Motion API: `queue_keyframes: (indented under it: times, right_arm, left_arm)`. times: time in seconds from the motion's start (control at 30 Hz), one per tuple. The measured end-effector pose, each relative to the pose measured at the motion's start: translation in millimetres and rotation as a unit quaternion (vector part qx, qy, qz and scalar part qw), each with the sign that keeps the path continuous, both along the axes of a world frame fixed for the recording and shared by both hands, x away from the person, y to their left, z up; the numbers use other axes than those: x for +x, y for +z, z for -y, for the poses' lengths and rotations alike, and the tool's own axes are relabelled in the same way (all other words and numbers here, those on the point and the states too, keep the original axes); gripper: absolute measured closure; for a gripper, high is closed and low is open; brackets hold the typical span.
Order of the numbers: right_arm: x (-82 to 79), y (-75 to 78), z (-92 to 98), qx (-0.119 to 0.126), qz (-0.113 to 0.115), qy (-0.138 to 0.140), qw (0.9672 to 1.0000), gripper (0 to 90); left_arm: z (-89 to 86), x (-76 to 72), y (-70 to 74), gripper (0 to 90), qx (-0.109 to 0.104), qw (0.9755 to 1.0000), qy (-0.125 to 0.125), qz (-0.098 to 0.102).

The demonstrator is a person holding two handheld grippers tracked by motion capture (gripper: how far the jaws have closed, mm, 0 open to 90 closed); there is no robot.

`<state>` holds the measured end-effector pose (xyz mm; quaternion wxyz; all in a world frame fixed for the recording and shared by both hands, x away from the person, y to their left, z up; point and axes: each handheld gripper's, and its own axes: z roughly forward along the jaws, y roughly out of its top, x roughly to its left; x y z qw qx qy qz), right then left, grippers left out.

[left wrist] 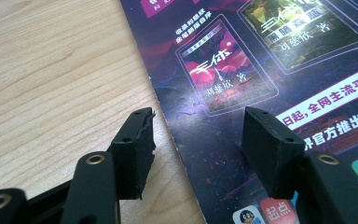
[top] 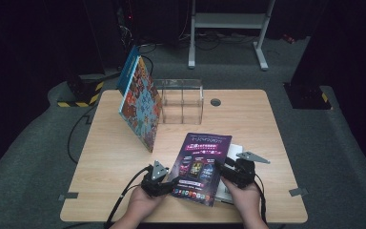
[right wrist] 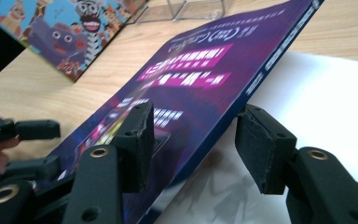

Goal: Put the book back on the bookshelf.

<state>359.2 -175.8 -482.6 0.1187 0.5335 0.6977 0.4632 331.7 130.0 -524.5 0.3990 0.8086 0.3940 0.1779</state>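
1. At the near edge of the bench (top: 124, 191), a purple booklet (top: 200, 167) lies between two claws, its long axis running away from the person and leaning slightly to the right.
2. The left claw (top: 164, 183) sits at the booklet's left long edge. In the left gripper view that edge (left wrist: 177, 135) runs up between the two jaws, one over bare wood and the other over the cover. The jaws stand about half open, and neither pad seems to press on the paper.
3. The right claw (top: 228, 171) sits at the opposite long edge, where the spine (right wrist: 261, 79) is. In the right gripper view the spine side is raised off the white sheet (right wrist: 335, 107) beneath it, and the jaws straddle it, one above the cover and one below. They are about half open, with a gap showing at each pad, so I judge the booklet is not clamped.
4. Both claws lie equally close to the booklet, each at its own edge. The right one looks better placed, since the raised spine already sits between its jaws.
5. The coming move turns on that spine: the jaws need only close across its thickness.
6. Count: two claws, two hands, one purple booklet, one white sheet under it.
7. Farther back stand one clear box (top: 182, 101) and, leaning beside it, a colourful picture book (top: 140, 102) with a blue-edged book (top: 127, 69) behind, so two leaning books.
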Motion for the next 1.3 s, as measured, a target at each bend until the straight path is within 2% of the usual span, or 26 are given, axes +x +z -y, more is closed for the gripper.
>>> queue_keyframes:
  times: [0.17, 0.2, 0.27, 0.33, 0.4, 0.47, 0.63, 0.77, 0.9, 1.3]
  right_arm:
    - [9.4, 0.5, 4.2, 0.012, -0.011, -0.007, 0.9998, 54.3]
    - [10.2, 1.1, 4.8, 0.009, -0.01, -0.005, 0.9999, 56.7]
    - [9.3, 2.6, 6.3, 0.018, -0.011, -0.006, 0.9998, 59.4]
    - [8.1, 2.6, 7.5, 0.022, -0.011, -0.005, 0.9997, 60.0]
    - [8.8, 1.7, 7.8, 0.013, -0.01, 0.0, 0.9999, 59.6]
    - [9.5, 1.0, 8.2, 0.018, -0.012, -0.002, 0.9998, 59.0]
    - [12.3, -2.2, 2.5, 0.014, -0.014, 0.001, 0.9998, 57.5]
    - [8.2, -1.2, 0.0, 0.013, 0.0, -0.001, 0.9999, 63.8]
    - [5.2, 0.2, -1.6, -0.002, 0.011, 0.003, 0.9999, 65.8]
    - [-10.3, 5.4, 0.9, 0.001, 0.006, 0.004, 1.0, 65.6]
  left_arm:
    - [-1.1, 0.0, -0.1, 43.5, -0.004, 1.0, 0.003, -0.004]
    - [-1.4, 0.2, -0.2, 43.5, -0.005, 1.0, 0.003, -0.004]
    - [-1.8, 0.1, -0.2, 43.5, -0.006, 1.0, 0.005, -0.005]
    - [-2.0, -0.1, -0.4, 43.5, -0.008, 0.9999, 0.006, -0.005]
    - [-2.1, -0.2, -0.5, 43.5, -0.01, 0.9999, 0.007, -0.006]
    - [-2.1, -0.1, -0.4, 43.5, -0.008, 0.9999, 0.006, -0.006]
    - [-1.9, -0.4, -0.4, 43.2, -0.006, 0.9999, 0.008, -0.004]
    - [-2.2, -1.4, -0.5, 43.1, -0.007, 0.9999, 0.012, -0.002]
    - [-3.8, -0.1, -0.5, 41.8, -0.012, 0.9998, 0.015, -0.008]
    - [-4.0, 0.2, -0.2, 41.2, -0.006, 0.9998, 0.017, -0.006]
